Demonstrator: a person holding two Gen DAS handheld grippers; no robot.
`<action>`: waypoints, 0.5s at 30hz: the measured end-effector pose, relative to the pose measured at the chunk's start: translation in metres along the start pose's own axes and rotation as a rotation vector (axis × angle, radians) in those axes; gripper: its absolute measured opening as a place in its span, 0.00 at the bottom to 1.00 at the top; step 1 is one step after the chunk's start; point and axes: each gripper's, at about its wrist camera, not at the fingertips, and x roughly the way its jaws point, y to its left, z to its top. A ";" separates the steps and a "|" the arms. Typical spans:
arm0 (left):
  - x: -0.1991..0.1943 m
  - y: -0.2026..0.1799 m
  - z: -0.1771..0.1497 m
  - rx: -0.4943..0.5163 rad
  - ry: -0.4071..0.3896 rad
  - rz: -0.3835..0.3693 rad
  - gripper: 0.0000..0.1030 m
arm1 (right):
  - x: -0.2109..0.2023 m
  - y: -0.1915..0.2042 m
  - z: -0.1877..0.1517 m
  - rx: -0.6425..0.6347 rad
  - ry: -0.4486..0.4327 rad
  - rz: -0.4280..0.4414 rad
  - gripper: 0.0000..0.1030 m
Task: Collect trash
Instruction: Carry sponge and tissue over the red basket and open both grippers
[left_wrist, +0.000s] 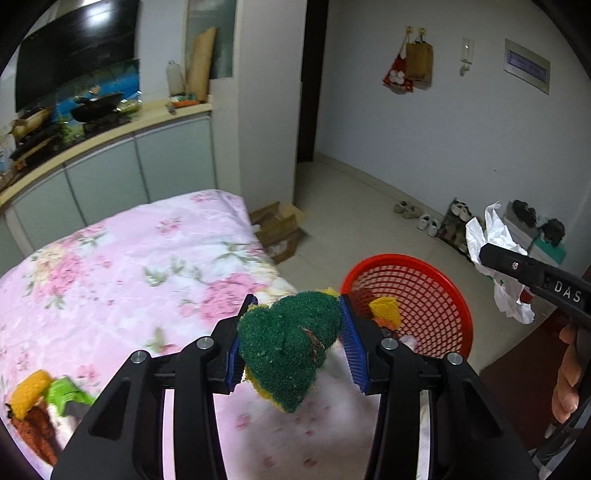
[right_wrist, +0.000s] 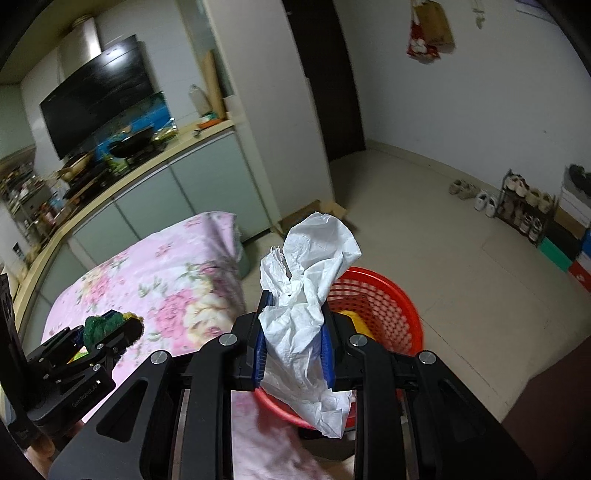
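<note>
- Green scouring sponge (left_wrist: 291, 347) with a yellow backing sits squeezed between the blue pads of the left tongs (left_wrist: 295, 343), held in the air over the edge of the table, just short of the red basket (left_wrist: 443, 280).
- White crumpled tissue (right_wrist: 306, 314) is clamped in the right tongs (right_wrist: 293, 338), hanging directly above the basket's near rim, its loose tail drooping low.
- Red mesh basket stands on the floor beside the table and already holds a yellow sponge (left_wrist: 386, 308) and other scraps.
- Pink flowered cloth (left_wrist: 129, 258) covers the table; more scraps (left_wrist: 40, 402), orange, green and brown, lie at its near left corner, not yet collected.
- Likely risks: the sponge, let go from where it hangs now, could land on the cloth or bounce off the rim rather than inside.
- The light tissue may cling to a ribbed pad or drift outside the basket when released.
- Both tongs converging on one opening could knock together or tip the basket.
</note>
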 end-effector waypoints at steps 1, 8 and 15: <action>0.003 -0.003 0.001 0.002 0.005 -0.005 0.41 | 0.002 -0.003 0.001 0.008 0.005 -0.006 0.22; 0.040 -0.029 0.008 0.028 0.064 -0.079 0.41 | 0.018 -0.031 0.000 0.072 0.054 -0.029 0.22; 0.077 -0.053 0.004 0.051 0.139 -0.136 0.41 | 0.040 -0.049 0.003 0.137 0.127 0.018 0.22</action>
